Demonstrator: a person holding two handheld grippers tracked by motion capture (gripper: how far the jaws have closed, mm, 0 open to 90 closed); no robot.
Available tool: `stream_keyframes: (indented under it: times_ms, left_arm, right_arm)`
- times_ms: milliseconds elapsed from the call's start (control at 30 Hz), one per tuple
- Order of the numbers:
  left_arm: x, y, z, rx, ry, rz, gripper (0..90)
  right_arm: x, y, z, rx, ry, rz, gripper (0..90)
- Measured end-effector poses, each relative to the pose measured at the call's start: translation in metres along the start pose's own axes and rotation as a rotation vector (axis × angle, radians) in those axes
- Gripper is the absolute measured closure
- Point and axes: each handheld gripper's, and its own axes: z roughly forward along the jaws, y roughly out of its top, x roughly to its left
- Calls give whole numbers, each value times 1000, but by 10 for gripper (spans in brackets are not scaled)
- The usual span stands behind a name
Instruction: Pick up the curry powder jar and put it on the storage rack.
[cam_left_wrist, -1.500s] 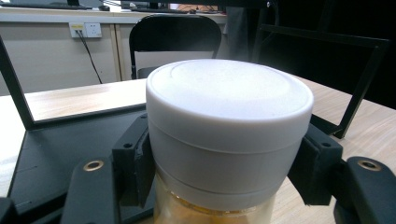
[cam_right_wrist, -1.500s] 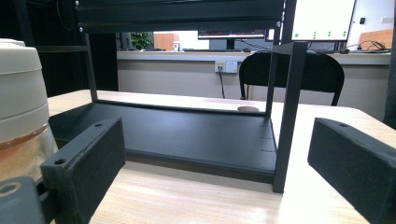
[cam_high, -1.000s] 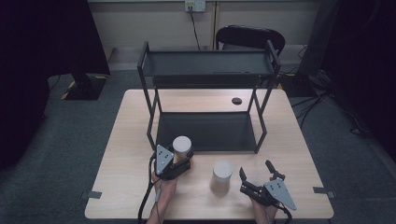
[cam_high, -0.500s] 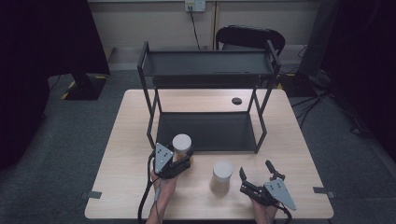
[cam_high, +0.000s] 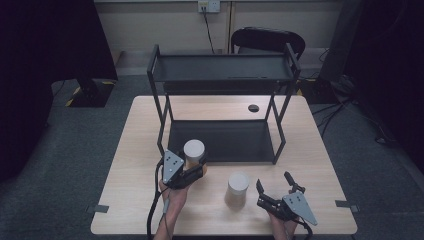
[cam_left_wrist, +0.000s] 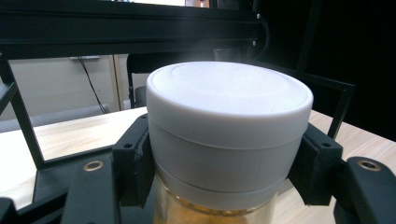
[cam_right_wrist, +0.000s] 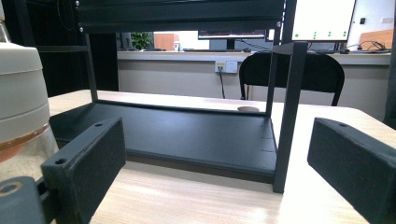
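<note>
The jar (cam_high: 193, 152) with a white lid (cam_left_wrist: 229, 100) sits between the jaws of the left gripper (cam_high: 192, 167), which pinch it on the lid's two sides; in the left gripper view amber contents show through the clear glass just below the lid. In the high view it is at the front left corner of the black rack (cam_high: 220, 75), just before the edge of the rack's lower shelf (cam_high: 220, 142); whether its base rests on the table (cam_high: 125, 200) or hangs just above it I cannot tell. The person's left hand (cam_high: 172, 200) comes in from the bottom edge and holds that gripper, whose cable trails back beside the forearm. A second jar (cam_high: 238, 186), also white-lidded, stands upright on the table to the right of the first, apart from it and before the shelf; in the right gripper view it shows at the left edge, its lid above a glass body. The right gripper (cam_high: 275, 187) lies low near the table's front edge, just to the right of that second jar, its jaws spread wide with nothing between them, pointing toward the rack. A small dark disc (cam_high: 253, 108) lies on the table behind the rack, and a black chair (cam_high: 267, 40) stands beyond the far edge.
</note>
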Motion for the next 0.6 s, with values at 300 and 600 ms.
stream_keyframes:
  times_ms: [300,600]
  left_arm:
    - [0,9,0,-20,-11,2,340]
    - [1,21,-1,-30,-32,20,340]
  right_arm:
    - [0,0,0,0,-1,0,35]
    - [0,0,0,0,-1,0,34]
